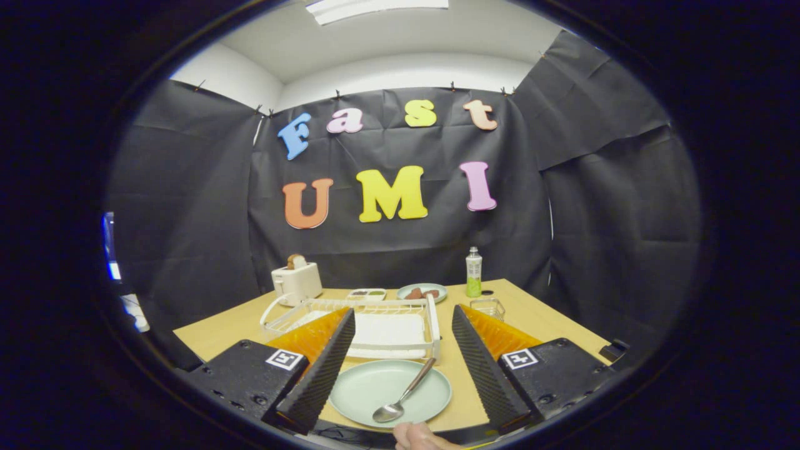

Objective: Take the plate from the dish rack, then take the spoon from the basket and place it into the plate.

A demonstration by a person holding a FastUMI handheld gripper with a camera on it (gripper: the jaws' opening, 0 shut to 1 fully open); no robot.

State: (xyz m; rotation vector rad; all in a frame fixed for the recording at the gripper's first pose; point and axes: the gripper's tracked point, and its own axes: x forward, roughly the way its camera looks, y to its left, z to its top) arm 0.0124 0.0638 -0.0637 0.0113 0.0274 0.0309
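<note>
A pale green plate (381, 392) lies flat on the wooden table between my two fingers. A metal spoon (403, 394) rests in it, bowl toward me and handle pointing up over the plate's far right rim. My gripper (403, 322) is open, fingers wide apart on either side of the plate, touching neither plate nor spoon. Just beyond the plate stands the white dish rack (381, 325), with a white tray under it. A small clear basket (487, 307) sits beyond the right finger.
A white toaster (296, 281) with bread stands at the back left. A small dish (367, 293), a second plate with food (422, 292) and a green bottle (474, 272) line the table's far edge. A person's fingertip (417, 436) shows below the plate.
</note>
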